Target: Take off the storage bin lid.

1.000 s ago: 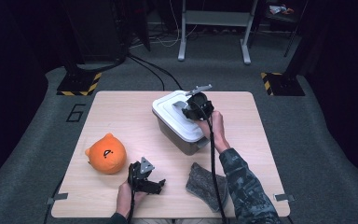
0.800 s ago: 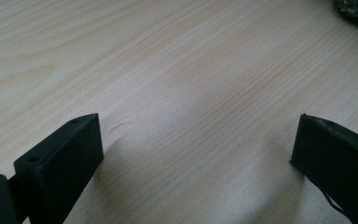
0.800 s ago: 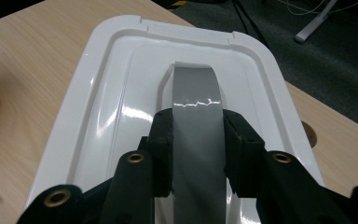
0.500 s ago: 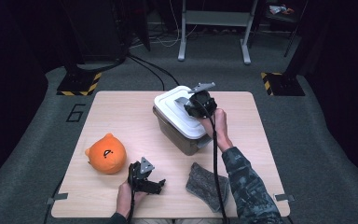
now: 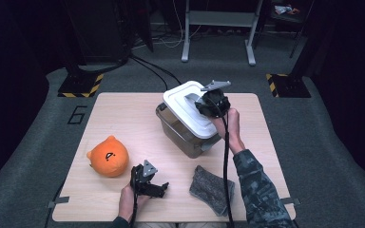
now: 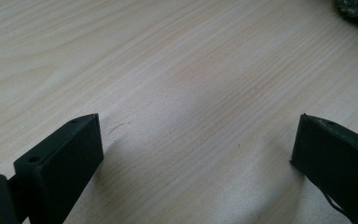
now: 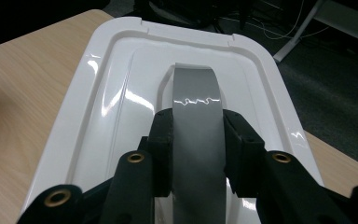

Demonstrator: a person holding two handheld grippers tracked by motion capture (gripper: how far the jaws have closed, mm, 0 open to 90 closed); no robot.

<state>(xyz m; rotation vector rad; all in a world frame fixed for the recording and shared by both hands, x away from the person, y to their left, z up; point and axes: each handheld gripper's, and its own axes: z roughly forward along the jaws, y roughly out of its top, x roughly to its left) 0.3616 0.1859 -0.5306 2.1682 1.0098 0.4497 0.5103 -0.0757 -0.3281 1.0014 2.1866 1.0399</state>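
Right gripper jaws clamp the grey handle of the white lid; an off-centre pull risks slippage. Left gripper jaws released.

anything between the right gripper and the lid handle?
Nothing visible. The right gripper has its jaws on either side of the grey handle of the white lid, pressed against its edges.

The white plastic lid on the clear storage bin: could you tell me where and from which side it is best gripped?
Grip the white plastic lid by its raised grey handle, coming from above with one jaw on each long side. The strap arches up from the lid's centre, narrow enough to fit between the jaws, as the right gripper shows, closed across it. The lid's broad, flat rim offers less purchase.
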